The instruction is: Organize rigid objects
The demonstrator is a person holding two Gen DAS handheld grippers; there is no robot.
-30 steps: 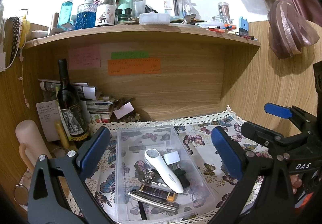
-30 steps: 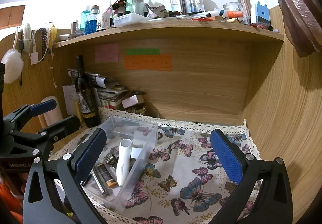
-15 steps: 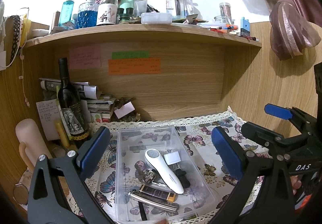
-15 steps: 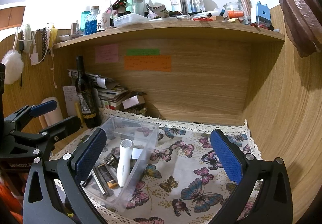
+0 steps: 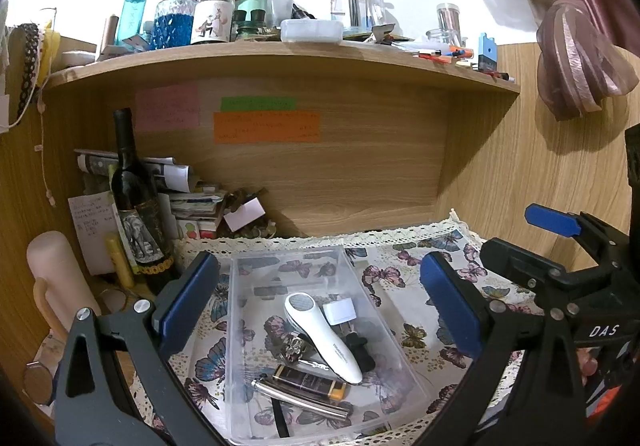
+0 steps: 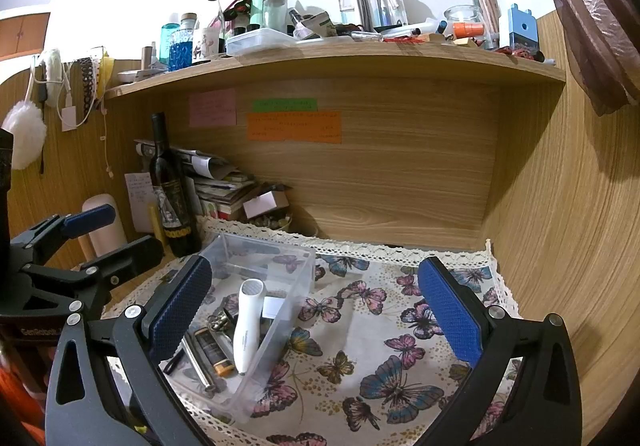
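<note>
A clear plastic bin (image 5: 408, 346) (image 6: 304, 266) rests on the butterfly cloth. Inside it lie a white handheld device (image 5: 324, 334) (image 6: 248, 326), a white cube (image 5: 339, 312), a black-and-yellow lighter (image 5: 310, 381) (image 6: 214, 354), a silver metal bar (image 5: 300, 400) (image 6: 196, 362), a metal ring piece (image 5: 294, 348) (image 6: 218, 322) and a small black part (image 5: 360, 350). My left gripper (image 5: 320, 298) hovers open just in front of the bin with nothing between its fingers. Over the cloth to the bin's right, my right gripper (image 6: 316, 306) is open and holds nothing.
A dark wine bottle (image 5: 136, 201) (image 6: 172, 193) stands left of the bin beside stacked papers (image 5: 188, 197). A pale cylinder (image 5: 56, 278) sits far left. The shelf (image 5: 280, 57) overhead is crowded with bottles. Wooden walls close the back and right. Butterfly cloth (image 6: 400, 346) lies bare right of the bin.
Both views have shifted very slightly; the grippers stay open and the objects in the bin have not moved.
</note>
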